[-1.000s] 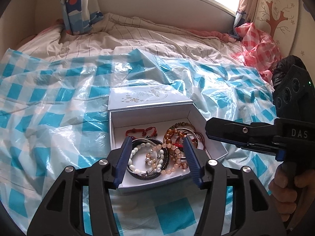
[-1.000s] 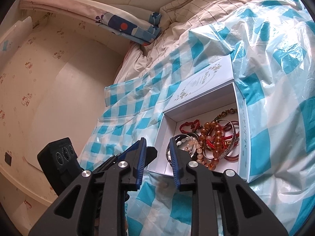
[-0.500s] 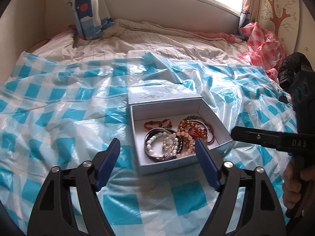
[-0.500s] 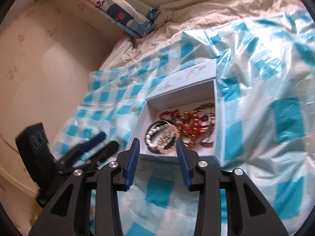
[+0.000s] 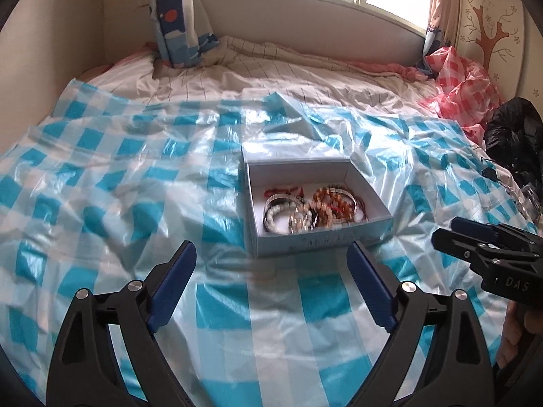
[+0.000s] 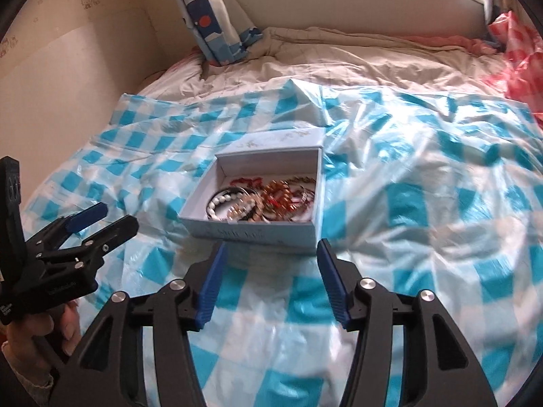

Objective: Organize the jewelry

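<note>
A pale blue jewelry box lies open on the bed, its lid flat behind it. Inside is a tangle of bracelets: white pearl, amber bead, red cord and metal ones. My left gripper hangs short of the box's front wall, jaws wide and still opening, nothing between them. My right gripper sits just in front of the box too, jaws opening and empty. A hand holds each gripper.
A blue-and-white checked plastic sheet covers the bed over striped bedding. A pink checked plastic bag and a black bag lie at the right. A curtain hangs at the back left, below a window.
Both grippers have pulled back from over the box and their jaws have spread wider. The right gripper's view has rolled level. The box and bracelets stay put.
</note>
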Motion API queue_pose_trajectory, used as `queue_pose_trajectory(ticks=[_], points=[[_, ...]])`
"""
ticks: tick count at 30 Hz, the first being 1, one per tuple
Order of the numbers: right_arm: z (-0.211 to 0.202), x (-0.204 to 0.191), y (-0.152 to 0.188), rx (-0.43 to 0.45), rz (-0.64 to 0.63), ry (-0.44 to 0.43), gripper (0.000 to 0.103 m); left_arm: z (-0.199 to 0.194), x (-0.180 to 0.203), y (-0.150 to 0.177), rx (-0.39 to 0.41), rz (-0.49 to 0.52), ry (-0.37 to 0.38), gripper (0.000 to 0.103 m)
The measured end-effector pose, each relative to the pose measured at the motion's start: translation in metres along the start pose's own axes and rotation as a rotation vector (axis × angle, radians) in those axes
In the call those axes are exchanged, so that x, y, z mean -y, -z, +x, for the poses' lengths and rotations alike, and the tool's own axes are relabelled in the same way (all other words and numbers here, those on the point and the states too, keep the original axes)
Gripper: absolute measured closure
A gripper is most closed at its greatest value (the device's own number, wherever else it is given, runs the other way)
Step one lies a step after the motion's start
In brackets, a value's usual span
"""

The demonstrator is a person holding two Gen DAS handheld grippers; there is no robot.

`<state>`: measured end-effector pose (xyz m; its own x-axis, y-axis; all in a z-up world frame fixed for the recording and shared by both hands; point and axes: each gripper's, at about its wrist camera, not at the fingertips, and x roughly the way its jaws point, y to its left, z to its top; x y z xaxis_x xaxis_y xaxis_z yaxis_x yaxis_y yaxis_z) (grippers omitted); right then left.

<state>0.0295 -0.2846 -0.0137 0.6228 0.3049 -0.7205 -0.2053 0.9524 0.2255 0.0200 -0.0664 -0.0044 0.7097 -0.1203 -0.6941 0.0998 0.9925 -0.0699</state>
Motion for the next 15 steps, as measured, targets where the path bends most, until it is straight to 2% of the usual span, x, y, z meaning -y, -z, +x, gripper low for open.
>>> queue_pose_trajectory(ticks=[4, 8, 15], points=[[-0.016, -0.004, 0.021, 0.038, 0.016, 0.069, 0.041, -0.010, 0.002, 0.020, -0.020, -0.052, 0.009, 0.016], [-0.028, -0.014, 0.041, 0.070, 0.052, 0.059, 0.041, -0.028, 0.006, 0.044, -0.013, -0.101, 0.004, 0.015], [-0.051, -0.042, 0.062, 0.131, 0.022, 0.062, 0.040, -0.062, 0.011, 0.070, 0.034, -0.093, -0.061, 0.013]])
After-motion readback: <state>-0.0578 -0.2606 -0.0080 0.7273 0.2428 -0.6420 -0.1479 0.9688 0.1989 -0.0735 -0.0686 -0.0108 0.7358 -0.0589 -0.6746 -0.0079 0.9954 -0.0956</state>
